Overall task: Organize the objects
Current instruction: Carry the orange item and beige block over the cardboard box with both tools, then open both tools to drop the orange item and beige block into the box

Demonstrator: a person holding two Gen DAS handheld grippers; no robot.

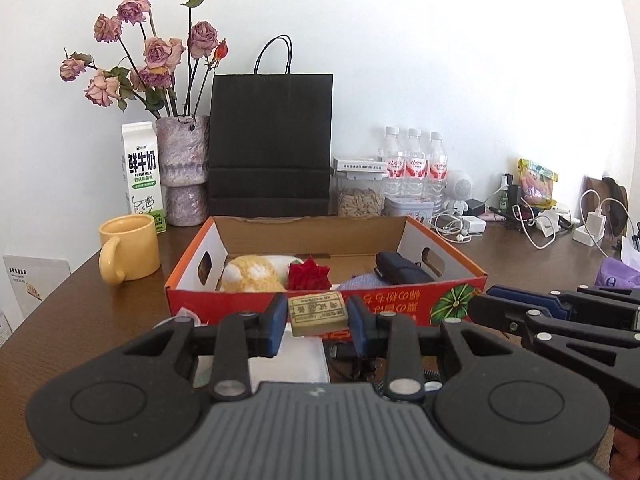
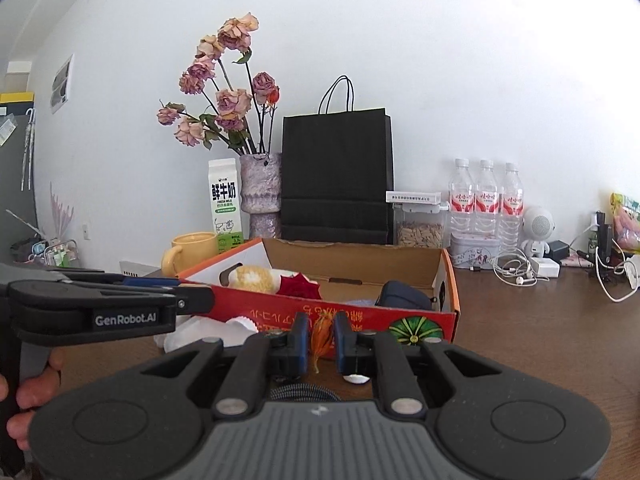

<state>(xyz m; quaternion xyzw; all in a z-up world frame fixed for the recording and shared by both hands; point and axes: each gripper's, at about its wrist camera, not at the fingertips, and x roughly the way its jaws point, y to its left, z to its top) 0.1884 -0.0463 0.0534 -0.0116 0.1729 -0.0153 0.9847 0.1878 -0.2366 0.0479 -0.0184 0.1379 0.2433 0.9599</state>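
Claws, 2, both mine, both raised in front of the cardboard box [image 1: 416, 236]. Left claw [image 1: 317, 316]: partly closed, pads pressed on both ends of 1 small tan block [image 1: 317, 314] with a printed label, held clear of the table [image 1: 104, 320]. Right claw [image 2: 321, 336]: nearly closed, pinching 1 small orange dried flower [image 2: 322, 334], its stem hanging below the pads. Box contents: 1 yellow-and-white plush toy [image 1: 252, 274], 1 red rose [image 1: 309, 275], 1 dark pouch [image 1: 402, 268], 1 bluish cloth [image 1: 362, 282]. Behind the box: 1 yellow mug [image 1: 128, 248], 1 milk carton [image 1: 142, 172], 1 vase of dried roses [image 1: 186, 168], 1 black paper bag [image 1: 271, 144], 3 water bottles [image 1: 414, 164].
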